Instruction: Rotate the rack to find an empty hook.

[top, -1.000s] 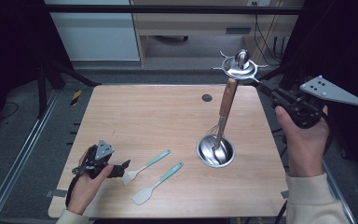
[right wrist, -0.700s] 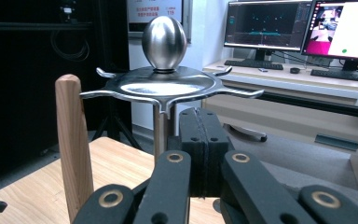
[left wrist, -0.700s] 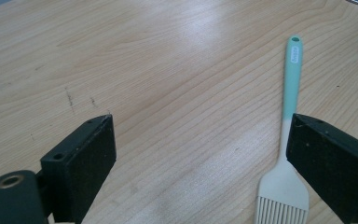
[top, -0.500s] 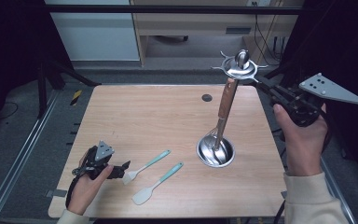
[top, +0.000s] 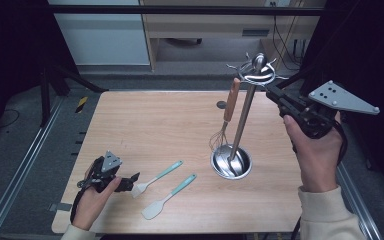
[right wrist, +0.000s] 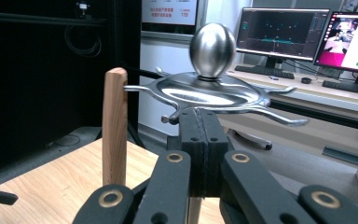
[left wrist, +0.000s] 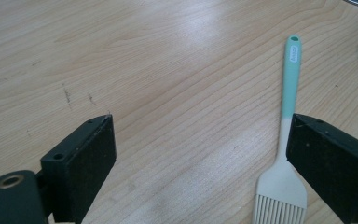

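My right claw [top: 272,93] is pressed together under the rack [top: 254,75] top at 1 o'clock. Left claw [top: 130,180] is spread beside the brush [left wrist: 285,149] at 7. I'd close gently on its handle.

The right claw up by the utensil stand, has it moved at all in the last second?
No. In the high view the right claw sits at the same spot beside the stand's top, shut, with no visible shift against the table edge.
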### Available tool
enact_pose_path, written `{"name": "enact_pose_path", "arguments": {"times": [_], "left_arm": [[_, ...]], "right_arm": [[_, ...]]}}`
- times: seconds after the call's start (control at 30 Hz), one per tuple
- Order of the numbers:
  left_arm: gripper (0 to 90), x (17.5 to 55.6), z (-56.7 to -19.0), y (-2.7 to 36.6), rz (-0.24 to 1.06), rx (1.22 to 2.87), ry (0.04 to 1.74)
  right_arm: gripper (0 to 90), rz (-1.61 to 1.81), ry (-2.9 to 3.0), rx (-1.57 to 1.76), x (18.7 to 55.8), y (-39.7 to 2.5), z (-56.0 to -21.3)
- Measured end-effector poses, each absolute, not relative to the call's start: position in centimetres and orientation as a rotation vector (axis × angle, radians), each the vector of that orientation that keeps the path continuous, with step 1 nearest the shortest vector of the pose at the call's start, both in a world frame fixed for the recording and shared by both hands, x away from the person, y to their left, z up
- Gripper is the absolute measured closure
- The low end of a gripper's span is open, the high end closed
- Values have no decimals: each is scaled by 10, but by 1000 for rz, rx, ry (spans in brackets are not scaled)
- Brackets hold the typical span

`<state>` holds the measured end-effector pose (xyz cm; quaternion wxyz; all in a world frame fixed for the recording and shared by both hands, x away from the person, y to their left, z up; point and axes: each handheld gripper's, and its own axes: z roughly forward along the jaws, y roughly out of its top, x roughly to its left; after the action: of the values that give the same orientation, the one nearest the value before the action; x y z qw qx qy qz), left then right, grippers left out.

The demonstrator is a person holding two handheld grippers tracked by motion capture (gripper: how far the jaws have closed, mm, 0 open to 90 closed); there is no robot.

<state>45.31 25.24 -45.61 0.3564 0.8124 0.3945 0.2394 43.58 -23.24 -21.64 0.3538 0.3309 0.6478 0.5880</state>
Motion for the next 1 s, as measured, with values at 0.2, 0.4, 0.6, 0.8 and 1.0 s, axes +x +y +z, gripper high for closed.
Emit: {"name": "enact_pose_path", "arguments": {"times": [0.2, 0.4, 0.6, 0.8, 1.0], "left_arm": [[80, 453, -456, 252, 617, 2100, 1019], [81, 453, -456, 252, 614, 2104, 1020], [80, 453, -456, 251, 611, 2105, 1018], [80, 453, -457, 251, 609, 2107, 1017], [80, 453, -457, 251, 609, 2111, 1017]], "right_arm": [[900, 1513, 1683, 834, 434, -224, -216], [900, 1519, 1686, 827, 433, -217, -216], [900, 1522, 1689, 814, 431, -213, -216], [900, 1523, 1695, 802, 430, -207, -215], [900, 1521, 1699, 803, 431, -202, -215]]}}
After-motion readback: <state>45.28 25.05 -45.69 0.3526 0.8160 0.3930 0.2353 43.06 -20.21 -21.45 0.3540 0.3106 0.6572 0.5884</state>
